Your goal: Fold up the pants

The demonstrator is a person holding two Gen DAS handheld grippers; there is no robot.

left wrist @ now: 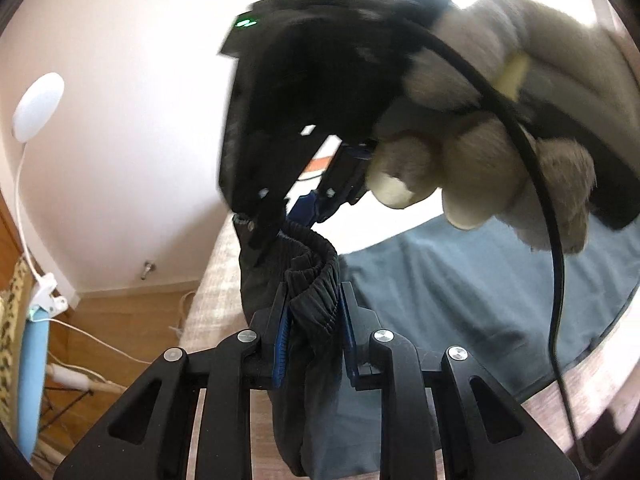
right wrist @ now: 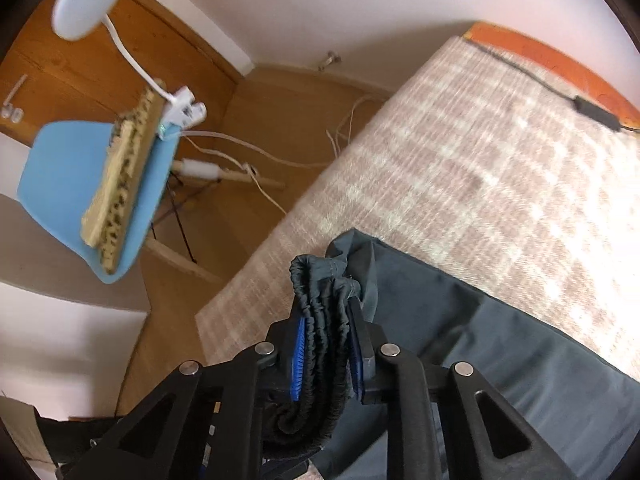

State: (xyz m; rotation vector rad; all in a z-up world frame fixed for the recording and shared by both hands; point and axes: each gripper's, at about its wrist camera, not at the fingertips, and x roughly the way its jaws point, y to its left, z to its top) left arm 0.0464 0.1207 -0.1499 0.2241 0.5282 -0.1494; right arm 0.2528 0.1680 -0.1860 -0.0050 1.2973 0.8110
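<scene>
Left hand-held gripper (left wrist: 312, 312): blue pads clamped narrow on gathered elastic waistband of dark slate-grey fabric pants (left wrist: 316, 276); cloth hangs below its jaws. Right hand-held gripper (right wrist: 326, 354): jaws pinched on bunched waistband folds of same pants (right wrist: 500, 352), rest of garment spread to its right over beige woven bed cover (right wrist: 460, 160). Gloved hand (left wrist: 472, 168) holds right tool just ahead of left one. Blue plastic chair (right wrist: 68, 184) beyond, left, on wooden floor (right wrist: 280, 120).

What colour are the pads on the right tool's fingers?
Bright blue pads, ribbed, pressed against the dark gathered waistband. The right wrist view shows them best.
</scene>
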